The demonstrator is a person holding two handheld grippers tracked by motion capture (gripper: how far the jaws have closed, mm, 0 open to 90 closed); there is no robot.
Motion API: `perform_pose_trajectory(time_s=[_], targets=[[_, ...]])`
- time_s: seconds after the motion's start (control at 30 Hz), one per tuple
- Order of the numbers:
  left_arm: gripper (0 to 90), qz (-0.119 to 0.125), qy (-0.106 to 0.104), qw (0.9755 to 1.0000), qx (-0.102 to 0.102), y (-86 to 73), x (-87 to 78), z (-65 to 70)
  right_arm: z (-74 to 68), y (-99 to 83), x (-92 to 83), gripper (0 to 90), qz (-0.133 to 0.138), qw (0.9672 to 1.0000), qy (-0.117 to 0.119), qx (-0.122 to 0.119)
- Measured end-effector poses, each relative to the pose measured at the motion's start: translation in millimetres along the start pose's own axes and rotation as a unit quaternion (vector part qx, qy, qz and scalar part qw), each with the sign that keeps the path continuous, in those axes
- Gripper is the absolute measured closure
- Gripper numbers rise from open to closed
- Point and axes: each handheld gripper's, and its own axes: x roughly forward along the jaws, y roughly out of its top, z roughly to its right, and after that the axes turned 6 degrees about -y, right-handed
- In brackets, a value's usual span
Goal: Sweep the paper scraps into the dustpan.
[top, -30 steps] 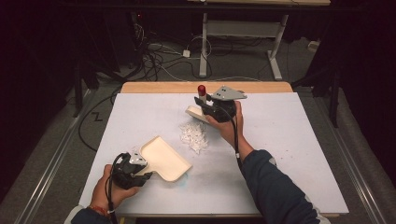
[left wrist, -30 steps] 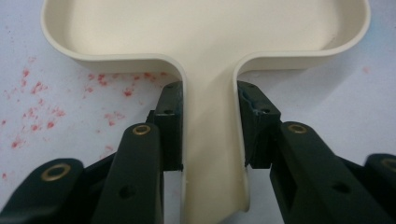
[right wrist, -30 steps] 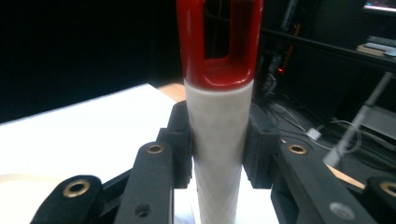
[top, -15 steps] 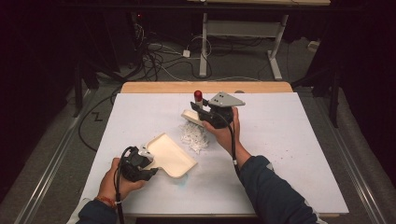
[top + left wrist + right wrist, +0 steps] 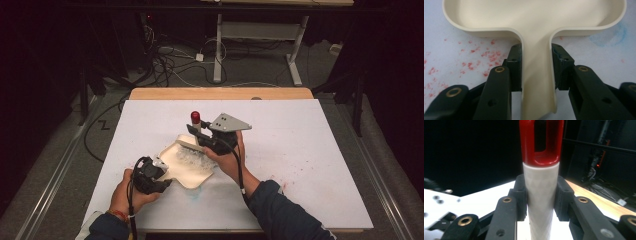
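White desk [image 5: 310, 150] flecked with red, wooden far edge; cables [image 5: 175, 65] on dark floor; left claw [image 5: 535, 66] clamps dustpan [image 5: 534, 22] handle; right claw [image 5: 540, 195] clamps brush [image 5: 541, 170] handle.

Dark room; grey floor [image 5: 45, 150], tangled cables [image 5: 165, 65], white desk frame [image 5: 260, 37] behind.

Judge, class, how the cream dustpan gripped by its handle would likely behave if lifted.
The dustpan looks like thin moulded plastic, so probably stiff and light. Held only by its narrow handle between the left gripper's jaws, the wide pan may droop or pivot. The white scraps inside could slide out.
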Motion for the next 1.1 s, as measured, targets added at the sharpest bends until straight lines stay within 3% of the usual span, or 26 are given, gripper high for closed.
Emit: perform_pose_trajectory(time_s=[0.13, 0.3, 0.33, 0.43, 0.53, 0.6, 0.8, 1.1], targets=[[63.6, 0.002, 0.001, 1.0000, -0.004, 0.6, 0.6, 1.5, -13.3, 1.9, 1.0, 69.7, 0.002, 0.9999, 0.013, -0.011], [63.5, 0.001, 0.001, 1.0000, -0.003, 0.0, 1.5, 1.8, -18.0, 6.9, 1.0, 70.1, 0.007, 0.9996, 0.022, -0.014], [63.5, 0.003, 0.001, 1.0000, -0.004, -0.3, 1.8, 1.8, -17.8, 9.3, 1.5, 70.1, 0.010, 0.9995, 0.013, -0.025], [63.5, 0.002, 0.001, 1.0000, -0.003, -1.2, 1.8, 1.8, -13.8, 10.9, 1.5, 70.2, 0.011, 0.9997, 0.008, -0.023], [63.5, 0.002, 0.001, 1.0000, -0.003, -2.2, 2.4, 1.5, -0.6, 16.3, -3.3, 70.1, 0.020, 0.9998, 0.001, 0.000], [63.6, 0.001, 0.001, 1.0000, -0.003, -2.4, 2.8, 1.6, 2.2, 18.5, -5.2, 70.2, 0.024, 0.9997, -0.001, 0.002], [63.6, 0.000, 0.003, 1.0000, -0.003, -4.4, 2.8, 1.9, 19.4, 35.7, -31.8, 70.1, 0.046, 0.9987, -0.022, 0.002], [63.5, -0.002, 0.009, 1.0000, -0.001, -9.4, 1.8, 3.7, 31.2, 25.6, -74.8, 70.2, 0.021, 0.9989, -0.041, 0.000]])
